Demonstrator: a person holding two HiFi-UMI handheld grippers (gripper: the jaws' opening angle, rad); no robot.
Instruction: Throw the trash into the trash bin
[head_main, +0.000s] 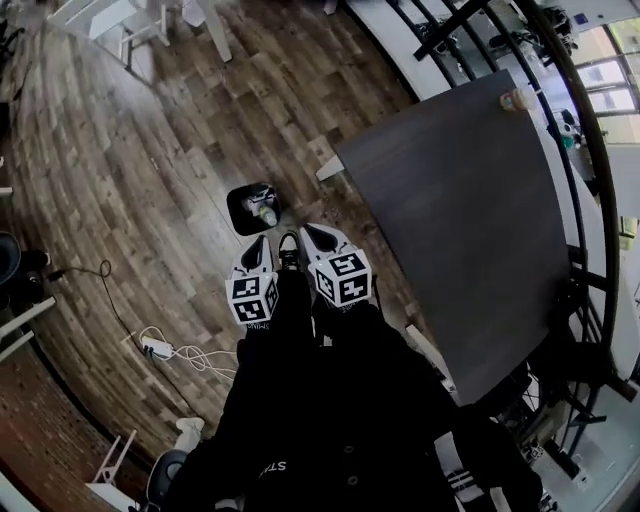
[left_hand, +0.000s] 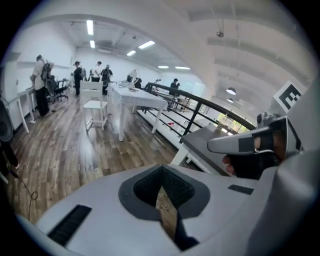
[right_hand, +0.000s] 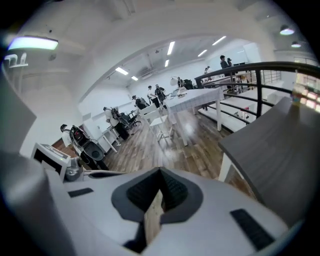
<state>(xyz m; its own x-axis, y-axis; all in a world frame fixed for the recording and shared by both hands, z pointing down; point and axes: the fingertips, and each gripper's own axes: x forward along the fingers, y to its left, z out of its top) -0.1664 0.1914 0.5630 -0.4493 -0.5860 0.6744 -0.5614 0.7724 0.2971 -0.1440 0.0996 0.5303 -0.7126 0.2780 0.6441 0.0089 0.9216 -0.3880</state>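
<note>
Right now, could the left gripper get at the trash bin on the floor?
Probably yes: the trash bin stands open on the floor just ahead of the left gripper, with nothing between them, though it may need lowering.

Dark grey table (head_main: 460, 230) as reference: wood plank floor (head_main: 120, 150) left of it, black railing (head_main: 598, 200) along its right edge, windows (head_main: 605, 70) past that. White tables (left_hand: 132, 97) well away, ceiling strip lights (left_hand: 90, 27) on.

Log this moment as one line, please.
left tool: shut, empty | right tool: shut, empty | bin: on floor ahead of tools | trash: inside bin
</note>
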